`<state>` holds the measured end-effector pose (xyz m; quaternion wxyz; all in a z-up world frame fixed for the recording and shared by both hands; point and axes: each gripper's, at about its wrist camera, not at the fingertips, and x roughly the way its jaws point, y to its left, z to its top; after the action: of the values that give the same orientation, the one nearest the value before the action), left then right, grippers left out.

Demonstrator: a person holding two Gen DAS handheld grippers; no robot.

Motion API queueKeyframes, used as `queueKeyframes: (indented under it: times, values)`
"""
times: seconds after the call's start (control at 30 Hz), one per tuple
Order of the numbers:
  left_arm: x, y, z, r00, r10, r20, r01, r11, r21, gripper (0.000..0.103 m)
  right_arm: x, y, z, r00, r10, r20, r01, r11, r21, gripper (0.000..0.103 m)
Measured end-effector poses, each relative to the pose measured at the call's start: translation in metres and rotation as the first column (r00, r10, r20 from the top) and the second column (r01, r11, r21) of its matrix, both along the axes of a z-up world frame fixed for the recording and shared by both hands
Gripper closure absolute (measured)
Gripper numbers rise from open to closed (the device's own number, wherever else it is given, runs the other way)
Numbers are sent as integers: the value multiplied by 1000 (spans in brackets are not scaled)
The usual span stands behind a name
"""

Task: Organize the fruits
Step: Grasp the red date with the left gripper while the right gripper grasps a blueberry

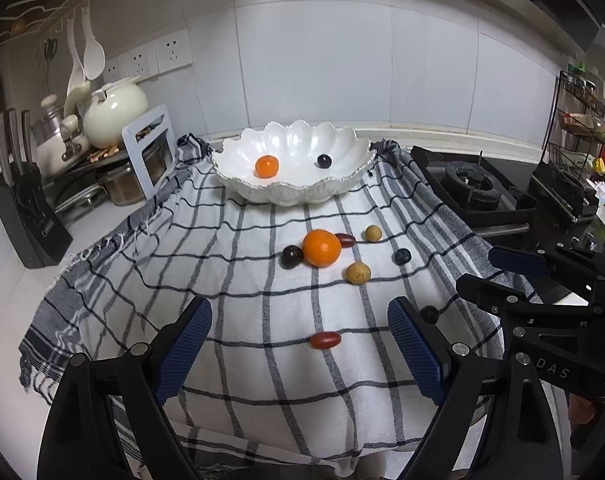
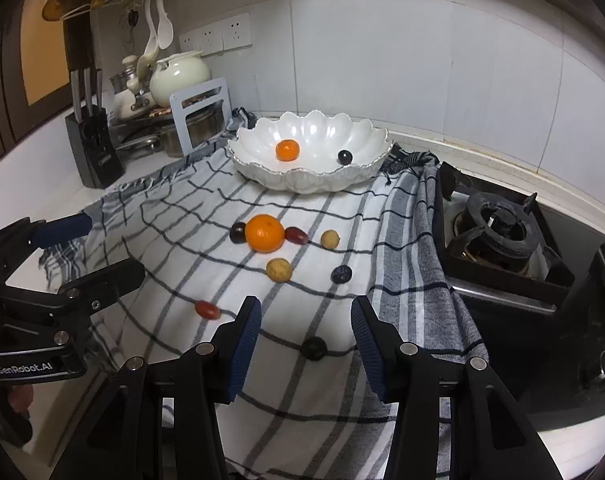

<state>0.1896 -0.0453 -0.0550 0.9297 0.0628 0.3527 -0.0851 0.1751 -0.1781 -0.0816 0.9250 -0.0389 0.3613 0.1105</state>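
A white scalloped bowl at the back of the checked cloth holds a small orange and a dark round fruit. On the cloth lie a big orange, a dark plum, a red date, two tan longans and a dark berry. My left gripper hovers open, with a second red date on the cloth in line with its gap. My right gripper stands open above a small dark fruit, and its pads do not touch the fruit.
A gas hob borders the cloth on the right. At the back left stand a knife block, pots and a cream teapot. A spice rack is at the far right. The cloth's near edge hangs over the counter front.
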Motion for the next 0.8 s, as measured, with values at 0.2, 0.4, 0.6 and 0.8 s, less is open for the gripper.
queueKeyframes:
  times: [0.2,0.4,0.6,0.8]
  values:
    - [1,-3,-18,1000,5,-19,-5,1000,20,13,0,2,-14,1000,5,-15,-6,1000,-20,55]
    - [5,-9,-35,999,-1,-45,2,1000,26,16,4,1,-30,999,2,-40,-3,1000,-28,55]
    - [16,-13,-55,997,7,-83,-4,1000,31,23,7,3,-44,999,10,-48,-12,999,-42,56]
    - [26,-18,-69,994,14,-106,-12,1000,19,29,15,3,-58,997,17,-73,-19,999,-34,63]
